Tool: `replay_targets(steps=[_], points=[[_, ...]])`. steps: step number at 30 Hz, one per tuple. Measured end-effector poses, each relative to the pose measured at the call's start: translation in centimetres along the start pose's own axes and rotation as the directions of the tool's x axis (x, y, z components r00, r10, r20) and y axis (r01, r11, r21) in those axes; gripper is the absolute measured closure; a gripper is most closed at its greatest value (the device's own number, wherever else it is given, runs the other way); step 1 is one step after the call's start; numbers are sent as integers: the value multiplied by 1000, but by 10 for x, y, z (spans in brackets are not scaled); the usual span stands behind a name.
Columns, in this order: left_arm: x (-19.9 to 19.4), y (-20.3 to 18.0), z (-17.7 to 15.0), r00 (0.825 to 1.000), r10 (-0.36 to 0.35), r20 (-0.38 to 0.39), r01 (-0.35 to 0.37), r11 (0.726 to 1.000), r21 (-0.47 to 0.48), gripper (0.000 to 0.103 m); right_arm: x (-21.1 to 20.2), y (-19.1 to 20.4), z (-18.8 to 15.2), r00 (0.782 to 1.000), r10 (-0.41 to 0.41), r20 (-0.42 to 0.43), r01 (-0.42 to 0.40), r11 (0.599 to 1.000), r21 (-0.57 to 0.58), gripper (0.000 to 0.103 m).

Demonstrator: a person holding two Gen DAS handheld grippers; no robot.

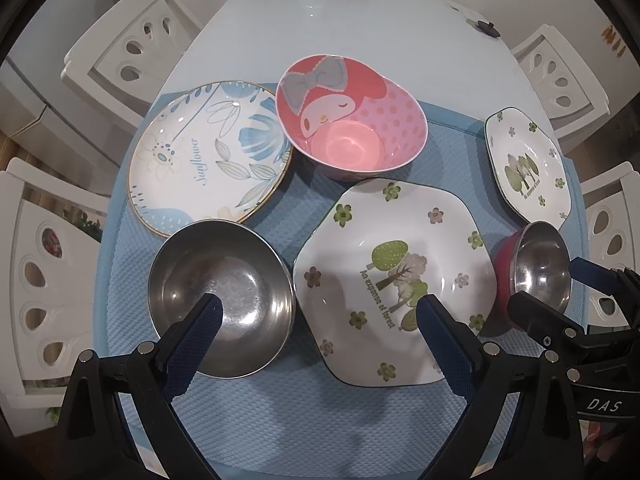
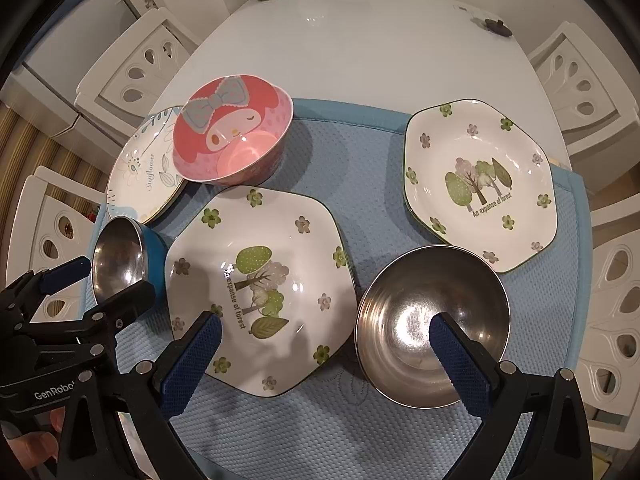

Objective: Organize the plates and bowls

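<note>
Steel-lined blue-sided small bowl [image 1: 222, 300] sits near left on the blue mat [image 1: 320, 420], under the left gripper [image 1: 320, 316], whose fingers are spread and empty, beside the hexagonal forest-print plate [image 1: 394, 280]. From the right wrist, the right gripper [image 2: 326, 340] is likewise spread and empty over a red-sided steel-lined bowl [image 2: 432, 324], near right of that plate.

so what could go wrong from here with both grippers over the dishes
1. Each open hand-held gripper, left and right, straddles a steel bowl rim and the forest plate; closing might catch both.
2. The pink bowl sits tilted beside the sunflower plate; a nudge could tip it.
3. Steel bowls look slippery and could slip from the pads.
</note>
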State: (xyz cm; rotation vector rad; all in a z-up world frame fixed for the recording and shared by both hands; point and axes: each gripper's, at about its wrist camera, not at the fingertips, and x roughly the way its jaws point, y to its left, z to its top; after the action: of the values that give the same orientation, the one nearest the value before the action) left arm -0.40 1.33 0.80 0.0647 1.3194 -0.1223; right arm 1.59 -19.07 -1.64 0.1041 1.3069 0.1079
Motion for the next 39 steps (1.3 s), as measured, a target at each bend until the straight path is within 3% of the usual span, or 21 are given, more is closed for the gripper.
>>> replay_targets(steps=[39], points=[[1, 4, 0, 1000, -16, -12, 16, 999, -30, 6, 2, -1, -1, 1000, 16, -6, -16, 1000, 23, 0]])
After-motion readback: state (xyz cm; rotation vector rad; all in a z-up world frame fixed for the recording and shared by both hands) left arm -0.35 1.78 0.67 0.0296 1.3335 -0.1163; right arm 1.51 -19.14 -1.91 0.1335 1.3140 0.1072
